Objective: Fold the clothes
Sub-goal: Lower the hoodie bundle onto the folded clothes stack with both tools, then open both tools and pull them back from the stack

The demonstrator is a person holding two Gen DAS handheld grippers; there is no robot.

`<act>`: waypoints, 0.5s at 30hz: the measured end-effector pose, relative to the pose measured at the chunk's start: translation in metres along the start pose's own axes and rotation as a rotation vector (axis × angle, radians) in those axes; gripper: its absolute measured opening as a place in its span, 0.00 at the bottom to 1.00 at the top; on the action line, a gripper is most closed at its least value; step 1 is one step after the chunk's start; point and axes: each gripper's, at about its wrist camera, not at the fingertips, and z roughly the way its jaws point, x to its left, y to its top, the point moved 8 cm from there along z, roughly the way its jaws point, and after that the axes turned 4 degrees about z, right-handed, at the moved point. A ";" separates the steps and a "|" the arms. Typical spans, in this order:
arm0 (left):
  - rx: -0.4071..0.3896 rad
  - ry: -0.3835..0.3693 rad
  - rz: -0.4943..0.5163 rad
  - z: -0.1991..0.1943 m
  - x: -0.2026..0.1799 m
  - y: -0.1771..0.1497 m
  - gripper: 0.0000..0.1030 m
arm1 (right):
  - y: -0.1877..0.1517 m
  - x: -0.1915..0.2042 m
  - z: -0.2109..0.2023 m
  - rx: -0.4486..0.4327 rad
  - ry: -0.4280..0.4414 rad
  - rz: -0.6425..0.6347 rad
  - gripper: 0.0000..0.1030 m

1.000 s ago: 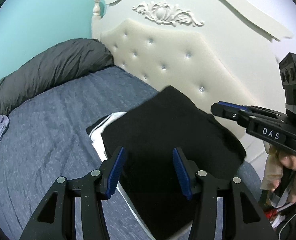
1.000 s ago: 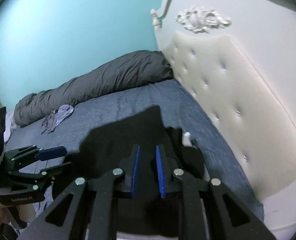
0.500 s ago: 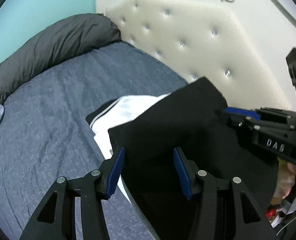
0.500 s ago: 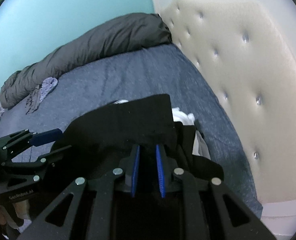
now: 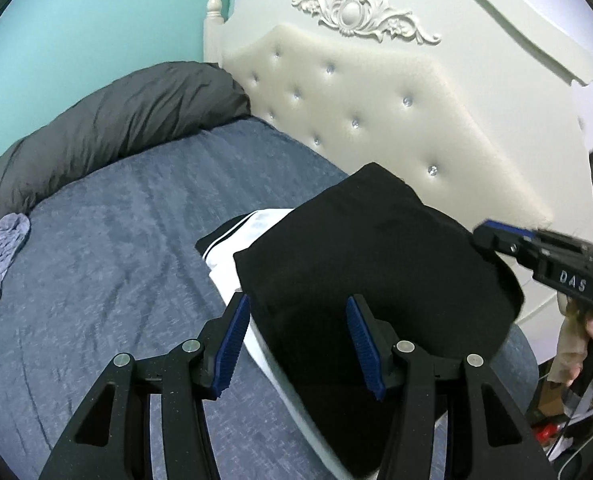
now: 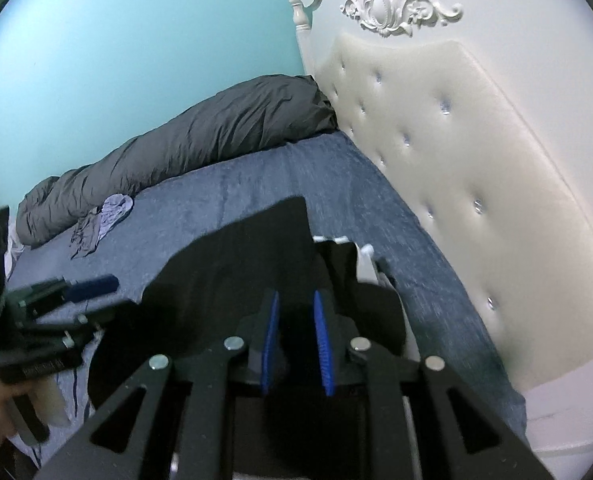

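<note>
Clearly the folded black garment (image 5: 372,264) lies on the blue bed sheet (image 5: 108,280) at the near right, close beside the tufted headboard (image 5: 376,108), atop a white garment with black stripes (image 5: 236,248). Its long axis runs from the near edge toward the headboard, one corner pointing far. The left gripper (image 5: 296,344) stands released, pads apart above the black cloth's near left edge. The right gripper (image 6: 296,344) has narrow jaws, just opening; black cloth lies between them, though whether the pads press it I cannot tell. The near end of the garment is cut off behind the gripper frames.
</note>
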 end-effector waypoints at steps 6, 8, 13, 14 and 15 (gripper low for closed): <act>-0.014 -0.003 0.003 -0.030 -0.011 -0.011 0.59 | -0.017 0.003 -0.029 -0.045 0.020 0.064 0.36; -0.022 -0.004 0.004 -0.039 -0.014 -0.014 0.61 | -0.022 0.005 -0.037 -0.058 0.025 0.083 0.44; -0.039 -0.013 0.003 -0.062 -0.024 -0.023 0.62 | -0.033 0.016 -0.052 -0.066 0.025 0.081 0.46; -0.044 -0.014 0.003 -0.067 -0.025 -0.025 0.62 | -0.036 0.017 -0.056 -0.070 0.025 0.083 0.47; -0.050 -0.014 0.005 -0.072 -0.027 -0.026 0.63 | -0.039 0.018 -0.060 -0.074 0.023 0.082 0.48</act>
